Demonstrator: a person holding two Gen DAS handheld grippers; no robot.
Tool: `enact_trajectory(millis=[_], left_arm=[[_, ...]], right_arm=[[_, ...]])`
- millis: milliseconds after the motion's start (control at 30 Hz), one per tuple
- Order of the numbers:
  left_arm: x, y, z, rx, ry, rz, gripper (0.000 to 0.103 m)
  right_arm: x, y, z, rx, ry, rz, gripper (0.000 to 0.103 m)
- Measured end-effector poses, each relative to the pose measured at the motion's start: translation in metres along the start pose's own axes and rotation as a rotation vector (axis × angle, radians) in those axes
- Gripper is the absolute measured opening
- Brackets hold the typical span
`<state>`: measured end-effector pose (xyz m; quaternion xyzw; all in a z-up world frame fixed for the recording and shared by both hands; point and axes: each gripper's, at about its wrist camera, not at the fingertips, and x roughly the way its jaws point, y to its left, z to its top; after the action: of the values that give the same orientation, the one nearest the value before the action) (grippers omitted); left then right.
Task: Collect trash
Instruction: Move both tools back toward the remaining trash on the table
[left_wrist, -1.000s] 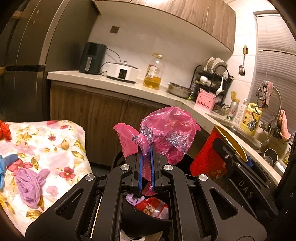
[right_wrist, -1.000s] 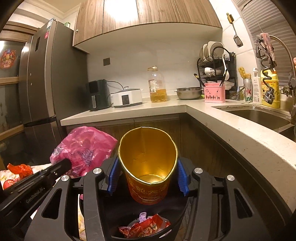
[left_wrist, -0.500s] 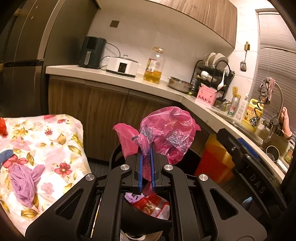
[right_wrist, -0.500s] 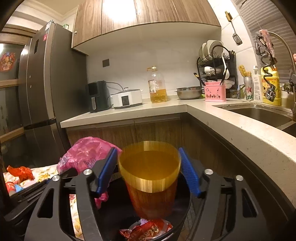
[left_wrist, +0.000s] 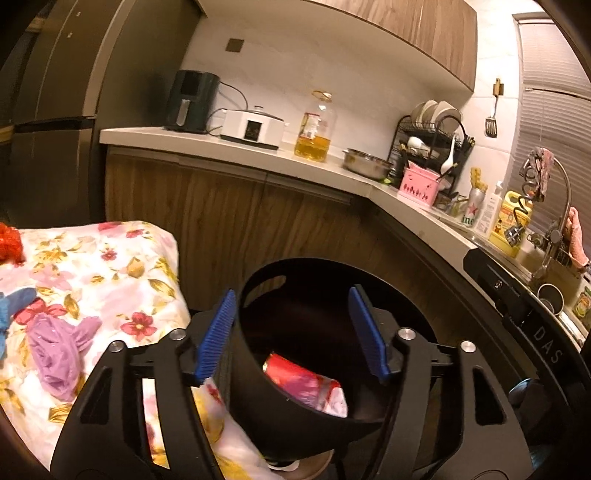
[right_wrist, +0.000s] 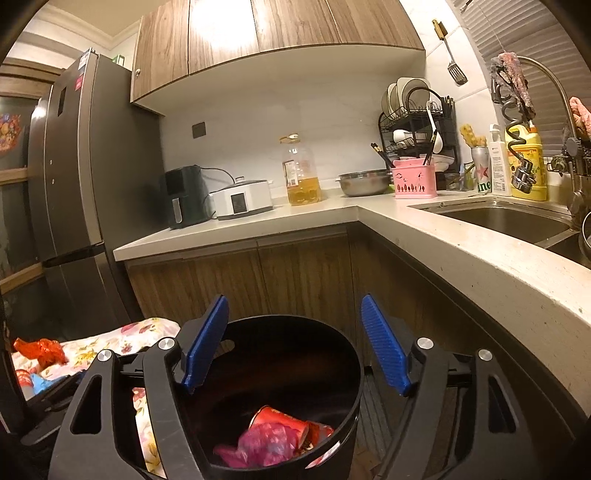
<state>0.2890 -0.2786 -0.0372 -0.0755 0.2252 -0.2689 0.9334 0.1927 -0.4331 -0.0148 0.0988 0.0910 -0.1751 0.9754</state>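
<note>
A: Both tools hover over the black bin (right_wrist: 280, 398). Left gripper (left_wrist: 291, 332): jaws have just been opening, now wide, nothing between them. Right gripper (right_wrist: 295, 343): same, just been opening, wide, empty.

B: And the trash?

A: Pink plastic bag (right_wrist: 258, 446) and red paper cup (right_wrist: 280, 424) lie in the bottom of the bin, touching, cup on its side. More waits on the floral cloth (left_wrist: 110, 266) beside the bin: purple wad (left_wrist: 55, 354), blue scrap (left_wrist: 14, 306) near it, red crumpled wrapper (right_wrist: 38, 350) further off.

B: Handling, your guess?

A: All light, I judge. The purple wad looks soft, thin film; it would collapse under the pads, so pinch a bunched fold near its middle, not a loose tail. The red wrapper looks crinkly, maybe slick; take the thickest crumple. The cloth beneath is loose, so a low pinch risks catching fabric too.

B: Breakables?

A: None among these.
</note>
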Motion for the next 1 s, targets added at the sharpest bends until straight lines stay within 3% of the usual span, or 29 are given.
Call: enact_trajectory(millis=[100, 300, 733, 1000], left_arm=[[-0.013, 0.004, -0.002, 0.006, -0.025, 0.056, 0.075], [-0.039, 0.025, -0.008, -0.016, -0.060, 0.179, 0.080], [-0.103, 0.100, -0.034, -0.089, -0.067, 0.416, 0.081], [-0.152, 0.140, -0.049, -0.097, -0.097, 0.533, 0.081]], right_arm=[[-0.004, 0.005, -0.003, -0.005, 0.005, 0.002, 0.073], [-0.013, 0.017, -0.011, -0.008, 0.014, 0.025, 0.075], [-0.024, 0.061, -0.032, -0.038, 0.065, 0.104, 0.075], [-0.029, 0.114, -0.056, -0.083, 0.114, 0.202, 0.075]])
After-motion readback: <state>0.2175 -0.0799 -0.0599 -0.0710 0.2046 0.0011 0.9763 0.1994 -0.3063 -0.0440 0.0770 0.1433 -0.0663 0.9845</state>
